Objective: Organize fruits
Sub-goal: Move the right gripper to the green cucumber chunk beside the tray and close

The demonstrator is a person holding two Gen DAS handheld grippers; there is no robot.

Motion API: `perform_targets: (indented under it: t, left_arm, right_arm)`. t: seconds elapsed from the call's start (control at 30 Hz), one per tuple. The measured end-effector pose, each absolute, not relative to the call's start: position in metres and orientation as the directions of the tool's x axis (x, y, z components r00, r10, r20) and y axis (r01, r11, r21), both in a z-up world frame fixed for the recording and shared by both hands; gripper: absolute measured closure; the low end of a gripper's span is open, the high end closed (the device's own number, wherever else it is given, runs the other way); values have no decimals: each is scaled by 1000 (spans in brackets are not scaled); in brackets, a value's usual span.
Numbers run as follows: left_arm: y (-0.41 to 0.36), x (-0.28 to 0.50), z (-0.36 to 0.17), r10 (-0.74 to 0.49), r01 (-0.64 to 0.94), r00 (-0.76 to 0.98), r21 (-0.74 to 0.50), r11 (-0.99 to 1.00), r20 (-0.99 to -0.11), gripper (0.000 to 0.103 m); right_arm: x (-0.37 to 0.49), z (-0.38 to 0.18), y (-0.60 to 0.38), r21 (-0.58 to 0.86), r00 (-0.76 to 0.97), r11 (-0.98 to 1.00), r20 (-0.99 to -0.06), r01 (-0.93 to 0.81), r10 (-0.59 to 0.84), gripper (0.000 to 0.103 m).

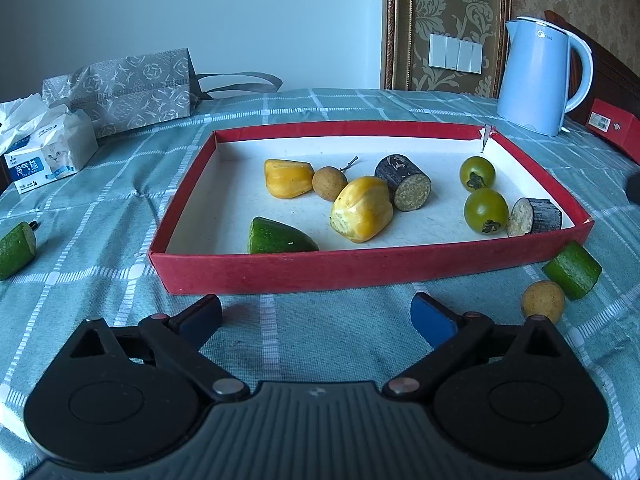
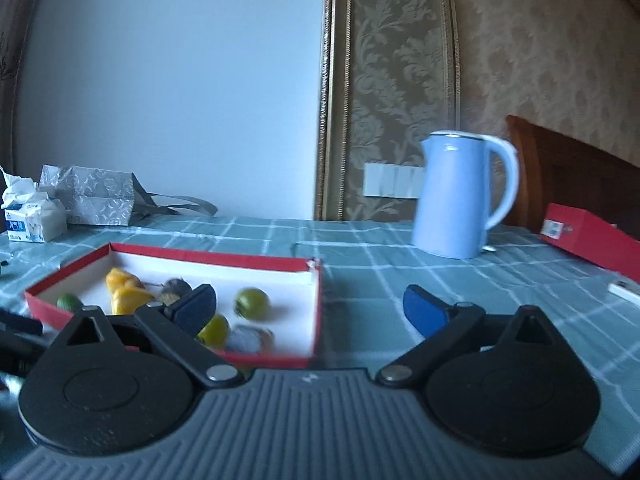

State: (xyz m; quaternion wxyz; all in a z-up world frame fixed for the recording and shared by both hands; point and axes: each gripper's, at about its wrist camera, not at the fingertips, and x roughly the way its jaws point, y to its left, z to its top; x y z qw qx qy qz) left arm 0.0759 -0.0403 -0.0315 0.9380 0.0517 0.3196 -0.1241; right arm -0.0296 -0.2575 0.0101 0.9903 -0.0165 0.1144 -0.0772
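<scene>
We are holding both the left gripper and right gripper wide open and empty, since 3 pieces are lying outside the red tray, the longan at 4 o'clock.

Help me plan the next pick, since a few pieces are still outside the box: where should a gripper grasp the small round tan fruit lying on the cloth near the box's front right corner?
Grip the small round tan fruit across its middle, coming from above. It is a smooth ball, and the green cucumber chunk crowds its far right side.
</scene>
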Motion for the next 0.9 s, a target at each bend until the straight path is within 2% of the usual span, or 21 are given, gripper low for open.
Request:
perform_targets:
  t: [0.07, 0.13, 0.17, 0.27, 0.53, 0.7, 0.9]
  left_arm:
    - [-40, 76, -31, -200, 266, 765, 17, 964, -612, 1]
    - [-40, 76, -32, -200, 266, 765, 17, 964, -612, 1]
    - [-40, 76, -32, -200, 266, 765, 17, 964, -612, 1]
    - [-40, 76, -32, -201, 267, 764, 16, 964, -613, 1]
    - [-40, 77, -32, -201, 267, 764, 17, 964, -613, 0]
    - [-40, 77, -32, -201, 267, 764, 17, 964, -613, 0]
    - [-40, 77, -32, -201, 267, 764, 17, 964, -613, 0]
  right_arm:
    - [-36, 5, -257, -86, 951, 982, -248, 167, -183, 6]
    - [-34, -1, -257, -119, 936, 983, -306, 143, -174, 13]
    - [-32, -4, -257, -120, 928, 984, -335, 129, -163, 20]
    - [-22, -10, -263, -56, 904, 996, -418, 71, -88, 35]
    - [-18, -11, -263, -18, 906, 1000, -422, 10, -17, 35]
    - [-10, -15, -255, -36, 880, 998, -474, -42, 20, 35]
    - [-1, -19, -245, -81, 857, 995, -515, -50, 1, 43]
